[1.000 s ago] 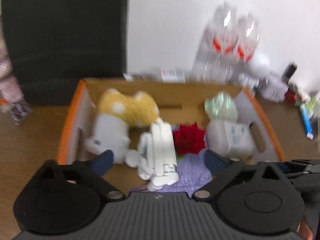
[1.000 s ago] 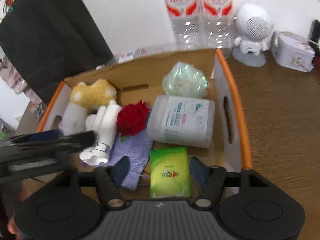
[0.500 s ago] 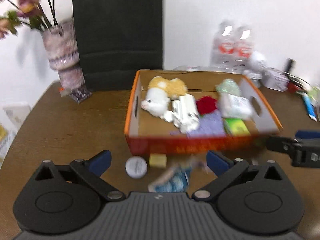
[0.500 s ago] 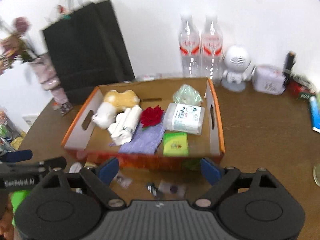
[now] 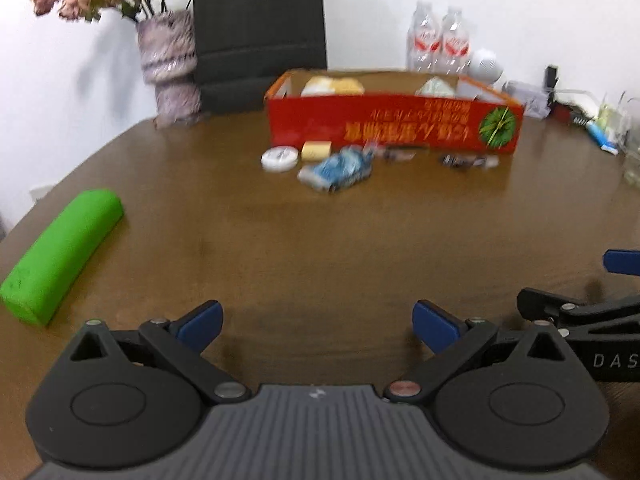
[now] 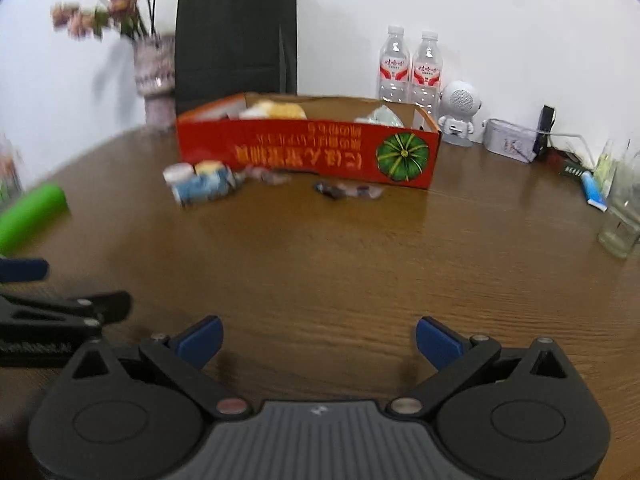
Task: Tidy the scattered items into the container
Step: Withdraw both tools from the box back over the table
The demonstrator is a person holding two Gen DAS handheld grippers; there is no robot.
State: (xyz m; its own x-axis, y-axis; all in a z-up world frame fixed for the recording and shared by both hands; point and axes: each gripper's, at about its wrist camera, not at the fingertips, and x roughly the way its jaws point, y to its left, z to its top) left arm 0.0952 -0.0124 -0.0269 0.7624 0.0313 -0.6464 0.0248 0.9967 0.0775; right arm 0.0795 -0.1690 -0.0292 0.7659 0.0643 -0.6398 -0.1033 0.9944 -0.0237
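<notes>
Seen along the left gripper (image 5: 316, 322), two blue-padded black fingers stand spread wide with nothing between them, poised over a brown wood-grain table (image 5: 320, 240). Well beyond sits the container — a long, shallow red cardboard box (image 5: 394, 126) with printed yellow characters and a green pumpkin emblem — its open top showing a yellow-and-white plush shape and a pale crinkled bundle. Scattered just in front of its near wall lie a round white lid-like disc (image 5: 280, 158), a small yellow block (image 5: 316, 150), a crumpled blue-and-white packet (image 5: 338, 168) and dark foil-wrapped candies (image 5: 466, 160). A smooth, bright green case (image 5: 60, 256) with rounded edges lies apart at the left. At the far edge stand a mottled vase (image 5: 170, 68) of dried flowers, a matte black paper bag (image 5: 260, 28) and two clear plastic bottles (image 5: 440, 42). From the right gripper (image 6: 318, 340), the jaws are opening, nothing between the blue pads — only bare table beneath. The same red box (image 6: 308, 152) rests mid-table, the blue packet (image 6: 204, 188) and candies (image 6: 346, 191) blurred along its front. A white, round-headed robot figure (image 6: 458, 114) stands beside the bottles (image 6: 410, 68), and a clear glass (image 6: 622, 220) sits at the right edge.
</notes>
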